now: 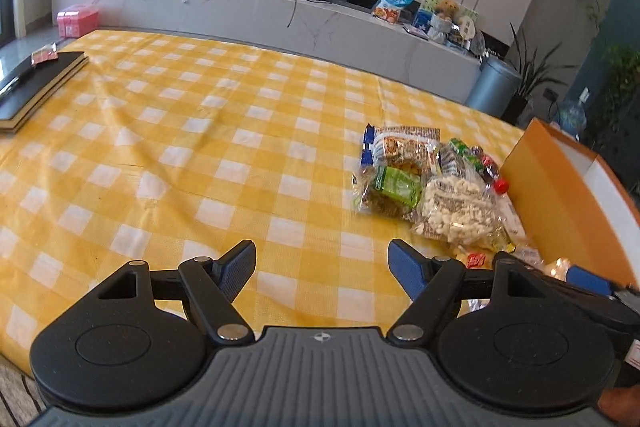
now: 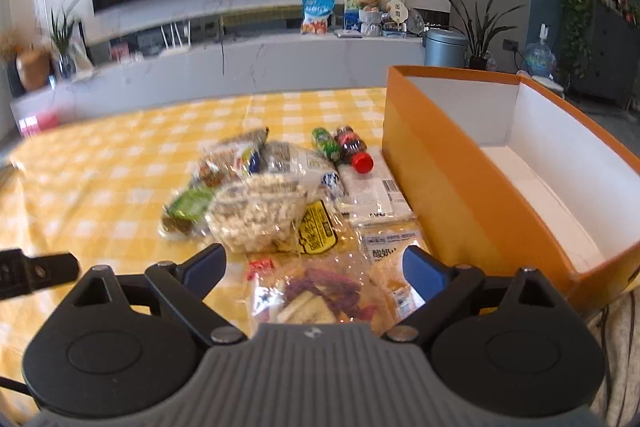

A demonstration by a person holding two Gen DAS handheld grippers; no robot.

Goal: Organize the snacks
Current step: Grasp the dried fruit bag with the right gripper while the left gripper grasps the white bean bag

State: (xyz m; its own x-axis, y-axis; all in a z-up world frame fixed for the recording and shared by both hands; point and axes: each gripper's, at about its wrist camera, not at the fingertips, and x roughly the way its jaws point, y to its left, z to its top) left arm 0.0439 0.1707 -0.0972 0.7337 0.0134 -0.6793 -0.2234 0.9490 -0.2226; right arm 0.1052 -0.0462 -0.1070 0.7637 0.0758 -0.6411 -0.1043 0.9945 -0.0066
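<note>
Yellow-and-white checked cloth (image 1: 160, 131) is covering the table in the left wrist view, where the left gripper (image 1: 322, 269) is hovering with its jaws spread and nothing between them, well apart from the heap of clear-wrapped snack packets (image 1: 424, 183) lying beside the open orange cardboard box (image 1: 560, 195); in the right wrist view the right gripper (image 2: 314, 273) is likewise hanging released and empty just above a transparent bag of purple and pale pieces (image 2: 320, 291), with the puffed white snack bag (image 2: 256, 219) and small red-capped bottle (image 2: 354, 149) lying beyond; the box interior is looking bare; slippery overlapping film is risking a pinch that is dragging neighbouring packets along or slipping free.
</note>
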